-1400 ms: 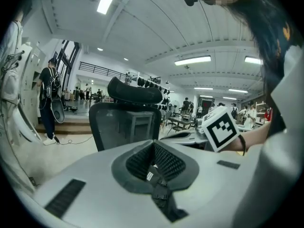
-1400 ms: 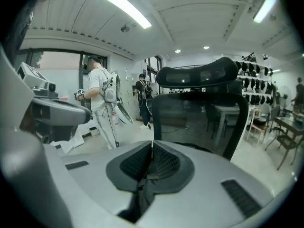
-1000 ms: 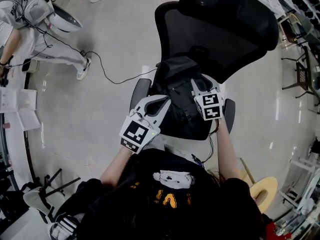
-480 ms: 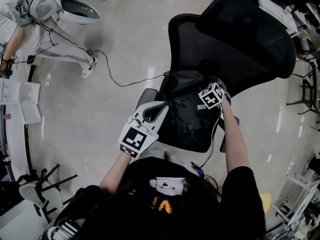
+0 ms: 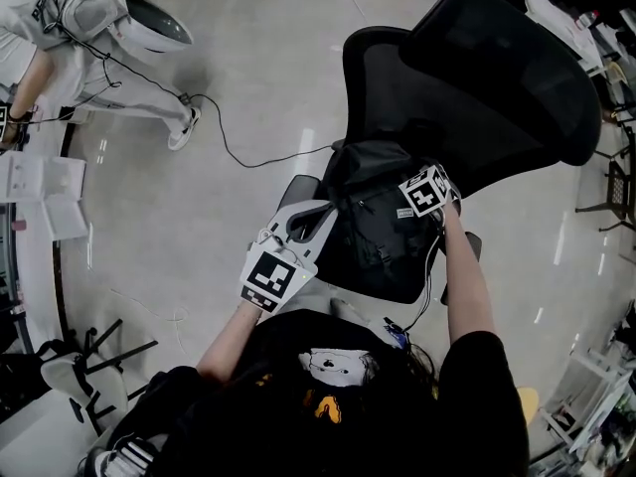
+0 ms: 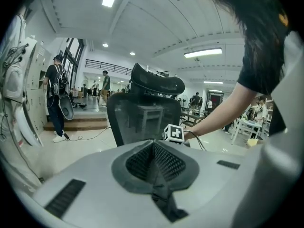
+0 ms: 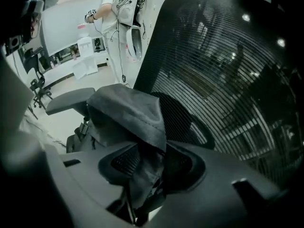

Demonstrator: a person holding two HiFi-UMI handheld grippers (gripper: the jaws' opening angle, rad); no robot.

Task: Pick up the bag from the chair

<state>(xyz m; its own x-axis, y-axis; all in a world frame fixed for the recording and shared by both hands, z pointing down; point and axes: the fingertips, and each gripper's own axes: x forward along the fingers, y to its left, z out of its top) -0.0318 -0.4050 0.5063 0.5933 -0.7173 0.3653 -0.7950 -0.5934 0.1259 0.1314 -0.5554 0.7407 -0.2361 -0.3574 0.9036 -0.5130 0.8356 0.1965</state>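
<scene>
A black bag (image 5: 373,222) stands on the seat of a black mesh-backed office chair (image 5: 467,78). My right gripper (image 5: 409,185) is at the bag's top, by the chair back, shut on a fold of its fabric. In the right gripper view the grey-black fabric (image 7: 126,113) runs down between the pads of the right gripper (image 7: 152,160). My left gripper (image 5: 326,210) hovers at the bag's left side, over the left armrest (image 5: 290,189), shut with nothing in it. The left gripper view shows the closed left gripper (image 6: 154,148), the chair back (image 6: 142,118) and the right gripper's marker cube (image 6: 174,133).
A person in white (image 5: 60,28) stands at the upper left, and a black cable (image 5: 238,152) runs across the shiny floor towards the chair. Papers (image 5: 40,197) lie on a surface at the left edge. Chair legs (image 5: 89,366) are at the lower left, furniture (image 5: 616,187) at the right.
My right gripper has reached forward from the bag's front to its top and closed on the fabric; the bag's top now stands higher. The left gripper has hardly moved.
</scene>
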